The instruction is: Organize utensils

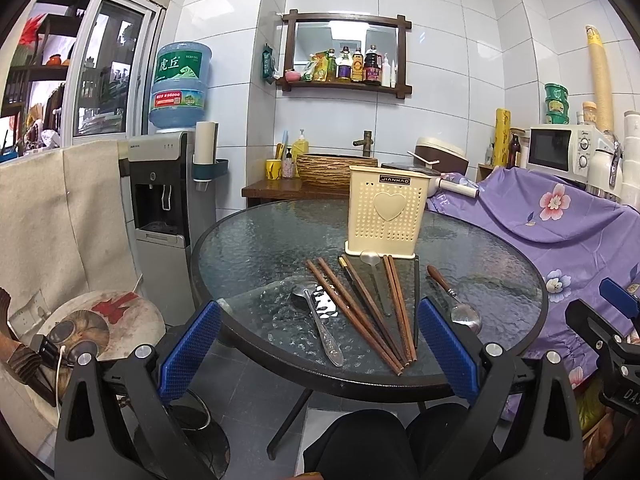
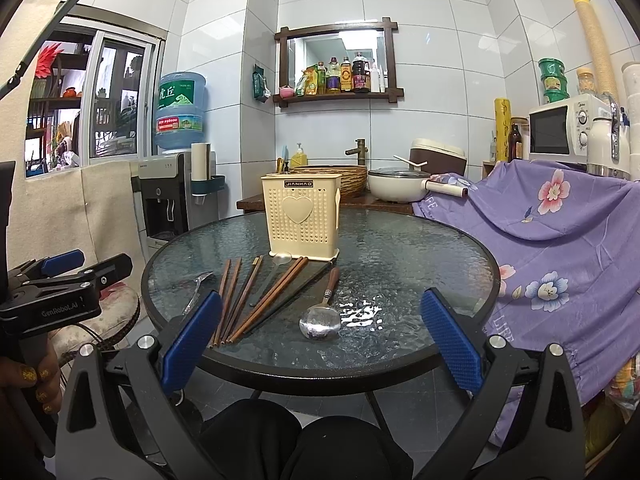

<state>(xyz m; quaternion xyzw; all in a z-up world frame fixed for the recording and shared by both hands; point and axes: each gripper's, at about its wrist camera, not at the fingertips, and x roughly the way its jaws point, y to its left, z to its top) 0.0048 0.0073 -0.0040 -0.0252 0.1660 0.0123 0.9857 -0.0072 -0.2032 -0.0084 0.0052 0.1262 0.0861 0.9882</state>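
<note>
Utensils fanned across a round glass surface (image 1: 256, 240), in front of a cream perforated holder (image 1: 386, 212) standing upright toward the far side. Wooden chopsticks (image 1: 352, 312) lying in loose pairs, handles toward the near rim, tips converging close to the holder's base. Among them, a clear spoon (image 1: 370, 258) with its bowl just beside the holder, and dark chopsticks (image 1: 416, 300) to the right of the wooden ones. Left of the fan, a steel ladle-like spoon (image 1: 320, 320); right of it, a wood-handled spoon (image 2: 322, 320), bowl nearest the rim, apart from the chopsticks.

Left tool (image 1: 320, 344) held off the near rim, blue pads spread wide, nothing between them. Right tool (image 2: 320, 336) likewise spread wide and empty, hovering at the near edge with the wood-handled spoon framed between its pads. Left tool also visible at the left border of the right wrist view, gripped by a hand (image 2: 28, 376) with gold-patterned nails.

Beyond the surface: water dispenser (image 1: 160, 208), purple floral cloth (image 1: 560, 220), microwave (image 1: 560, 148), wall shelf (image 1: 344, 64) of bottles.
</note>
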